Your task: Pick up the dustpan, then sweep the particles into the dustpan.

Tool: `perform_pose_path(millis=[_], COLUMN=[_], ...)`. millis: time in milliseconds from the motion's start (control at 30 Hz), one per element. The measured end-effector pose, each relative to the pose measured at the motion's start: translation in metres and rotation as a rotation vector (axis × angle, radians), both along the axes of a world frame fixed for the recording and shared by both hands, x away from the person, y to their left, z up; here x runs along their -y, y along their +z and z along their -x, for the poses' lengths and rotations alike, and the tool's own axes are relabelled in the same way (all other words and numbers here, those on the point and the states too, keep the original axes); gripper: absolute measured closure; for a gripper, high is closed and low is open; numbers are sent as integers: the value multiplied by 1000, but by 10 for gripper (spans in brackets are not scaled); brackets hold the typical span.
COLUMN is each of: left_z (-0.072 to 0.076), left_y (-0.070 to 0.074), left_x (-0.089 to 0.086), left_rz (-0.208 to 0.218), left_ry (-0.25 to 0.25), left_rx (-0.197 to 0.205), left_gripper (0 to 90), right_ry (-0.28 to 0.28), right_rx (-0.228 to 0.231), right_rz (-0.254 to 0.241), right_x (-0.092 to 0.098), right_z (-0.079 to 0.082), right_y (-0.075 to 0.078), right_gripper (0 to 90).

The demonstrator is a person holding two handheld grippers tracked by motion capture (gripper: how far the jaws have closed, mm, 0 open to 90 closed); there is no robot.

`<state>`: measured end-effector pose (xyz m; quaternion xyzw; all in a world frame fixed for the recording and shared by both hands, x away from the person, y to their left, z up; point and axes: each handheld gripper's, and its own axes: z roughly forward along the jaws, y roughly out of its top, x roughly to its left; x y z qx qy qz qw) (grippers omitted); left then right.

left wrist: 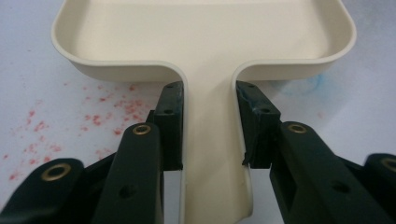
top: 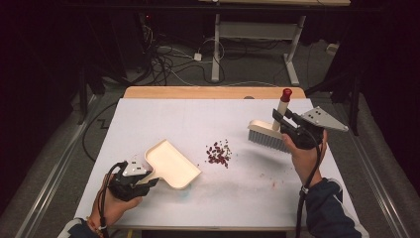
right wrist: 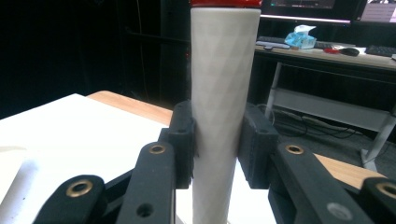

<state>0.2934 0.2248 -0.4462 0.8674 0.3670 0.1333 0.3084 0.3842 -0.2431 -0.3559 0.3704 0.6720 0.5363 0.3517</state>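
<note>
Left hand-held gripper (top: 148,182) pinched the flat handle of the dustpan (top: 172,163), low on the white surface (top: 148,124). Right hand-held gripper (top: 278,119) squeezed the brush (top: 270,134) by its round handle. Looked light, stiff, smooth. Red crumbs (top: 219,152) lay between.

Setting: lab or office workroom, dark surround
Evidence: height-adjustable desk (top: 257,29); loose cables (top: 166,62) on the floor; keyboard (right wrist: 380,50), tissue box (right wrist: 301,37) on the far desk (right wrist: 327,58)
Work surface: white-topped table (top: 148,119)

Cables (top: 163,62) tangle on the floor, far beyond both grippers. A desk frame (top: 257,34) stands there too.
</note>
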Motion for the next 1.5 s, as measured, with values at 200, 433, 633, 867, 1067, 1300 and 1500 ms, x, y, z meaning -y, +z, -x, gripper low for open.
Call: perform_pose_path(millis=[200, 433, 633, 867, 1067, 1300, 1500], left_z=[4, 5, 4, 3, -2, -2, -3], left_y=[-4, -6, -8, -9, -11, -10, -14], left_x=[2, 5, 8, 9, 7, 9, 10], left_rz=[-7, -12, -9, -3, 2, -4, 1], left_ry=[-20, -45, -56, -50, -44, -62, -58], left_rx=[-15, -27, -38, -43, -40, -37, -41], left_gripper=[641, 640, 640, 640, 640, 640, 639], right_ry=[6, 14, 9, -6, -7, -4, -6], right_rx=[-3, 0, 3, 2, 5, 3, -9], right_rz=[-3, 0, -5, -12, -3, -8, -15], right_x=[-4, -3, -3, 2, 4, 3, 1], right_z=[-2, -3, -2, -1, -3, -2, -5], right_y=[0, 0, 1, 2, 2, 1, -1], right_gripper=[703, 702, 702, 702, 702, 702, 702])
